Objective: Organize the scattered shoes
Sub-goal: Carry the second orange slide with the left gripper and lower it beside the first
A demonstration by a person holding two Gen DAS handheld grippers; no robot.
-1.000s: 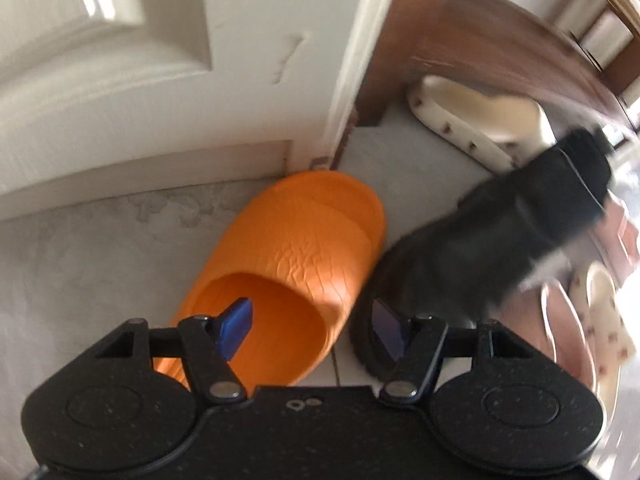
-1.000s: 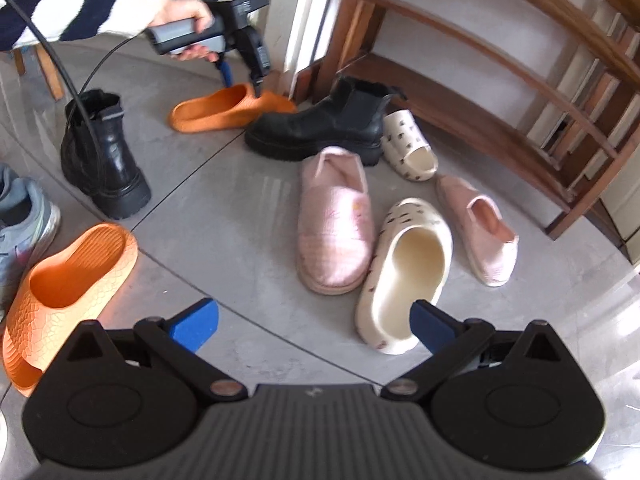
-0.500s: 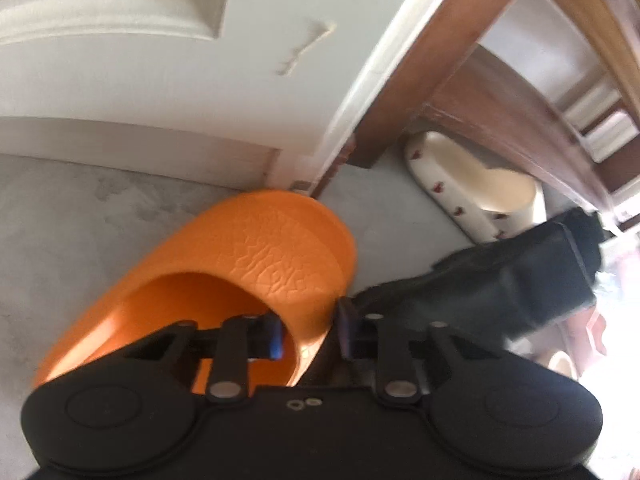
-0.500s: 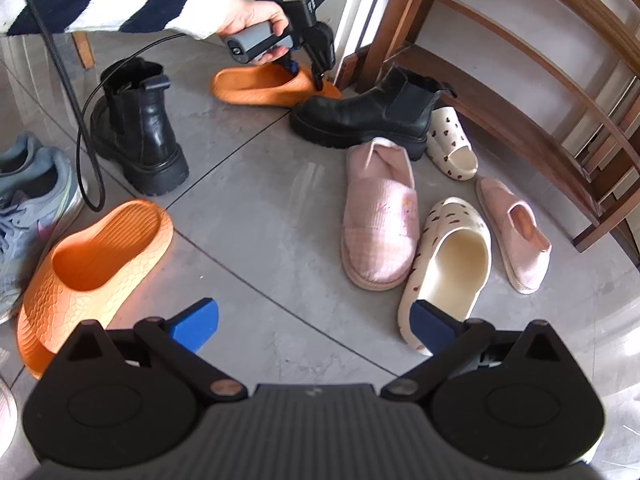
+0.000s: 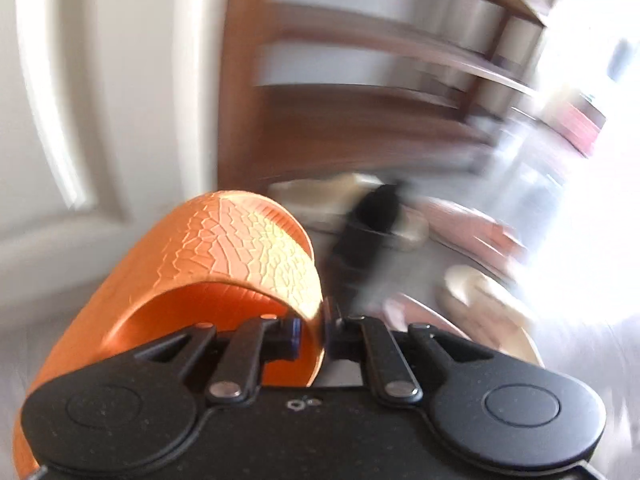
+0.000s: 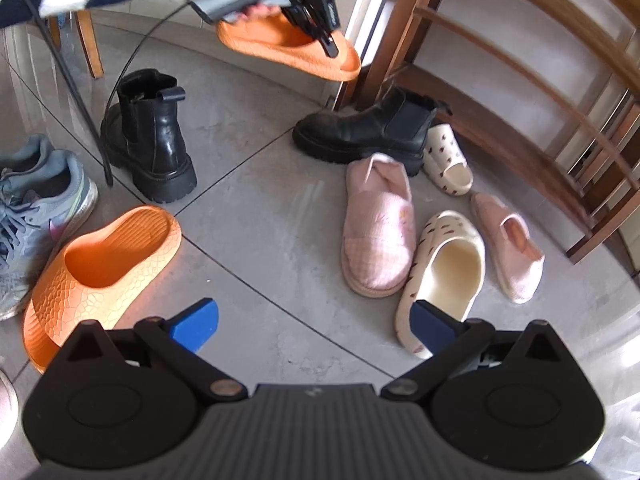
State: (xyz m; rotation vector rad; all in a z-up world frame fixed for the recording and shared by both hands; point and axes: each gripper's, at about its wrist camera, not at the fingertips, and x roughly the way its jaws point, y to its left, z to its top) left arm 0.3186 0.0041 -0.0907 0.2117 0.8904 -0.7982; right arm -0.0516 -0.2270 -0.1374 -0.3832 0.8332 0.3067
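My left gripper [image 5: 312, 334] is shut on the side wall of an orange slipper [image 5: 224, 256] and holds it off the floor. The right wrist view shows that same slipper [image 6: 280, 50] in the air near the wooden shoe rack [image 6: 520, 60], with the left gripper [image 6: 330, 46] clamped on it. Its mate, a second orange slipper [image 6: 100, 264], lies on the grey floor at the left. My right gripper [image 6: 314, 322] stands open over bare tile, holding nothing.
Two black boots [image 6: 152, 140] [image 6: 368, 132], two pink slippers [image 6: 378, 228] [image 6: 510, 240], two cream spotted clogs [image 6: 444, 268] [image 6: 446, 158] and grey sneakers [image 6: 28, 208] lie scattered on the floor. A white door [image 5: 100, 80] stands left of the rack. A cable [image 6: 68, 76] hangs from the left hand.
The left gripper shut on the orange slipper's side wall and lifted it off the floor toward the rack. The right gripper drifted slightly and stayed open.
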